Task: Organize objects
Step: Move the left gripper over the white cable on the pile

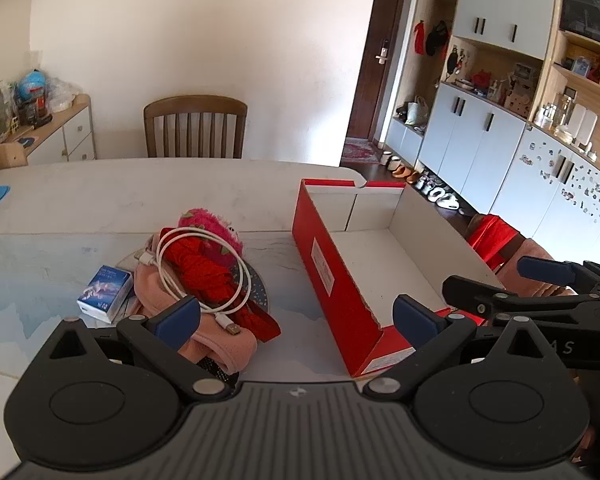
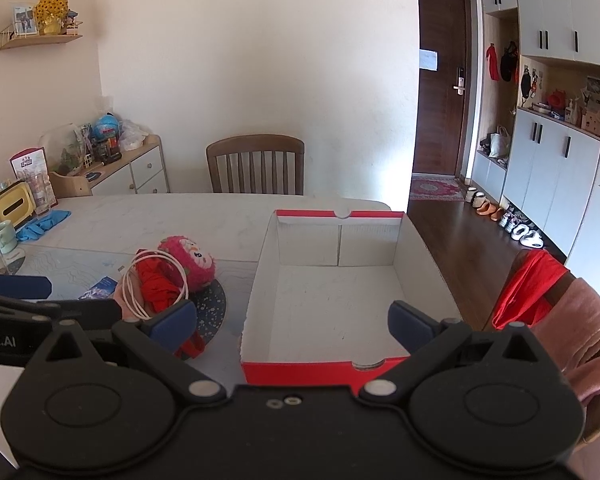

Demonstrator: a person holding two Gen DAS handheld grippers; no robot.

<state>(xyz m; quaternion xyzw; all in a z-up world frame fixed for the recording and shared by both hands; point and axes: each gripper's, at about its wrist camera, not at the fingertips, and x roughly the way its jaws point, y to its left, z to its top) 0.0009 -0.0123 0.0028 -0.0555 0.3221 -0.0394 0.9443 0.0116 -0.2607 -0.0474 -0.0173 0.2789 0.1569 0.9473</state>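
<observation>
The left gripper [image 1: 296,318] is hovering low over the table [image 1: 100,200] with its blue fingers [image 1: 178,316] spread wide and holding nothing, and the right gripper [image 2: 294,322] is doing the same, jaws gaping, empty, over the near end of the box [image 2: 256,292]. Just beyond the left gripper a pile is sitting on a dark round mat [image 1: 256,284]: a pink cloth [image 1: 220,344] at the near edge, a red cloth [image 1: 204,268] on top, and a white cable [image 1: 168,248] lying coiled in a loop over both, its plug end pointing toward the camera. A small blue packet [image 1: 106,292] is resting just left of the pile. A pink plush toy [image 2: 192,260] is sitting at the far side. To the right, the red box is standing open with a white inside, its long axis running away from the grippers toward the chair [image 1: 196,126]
</observation>
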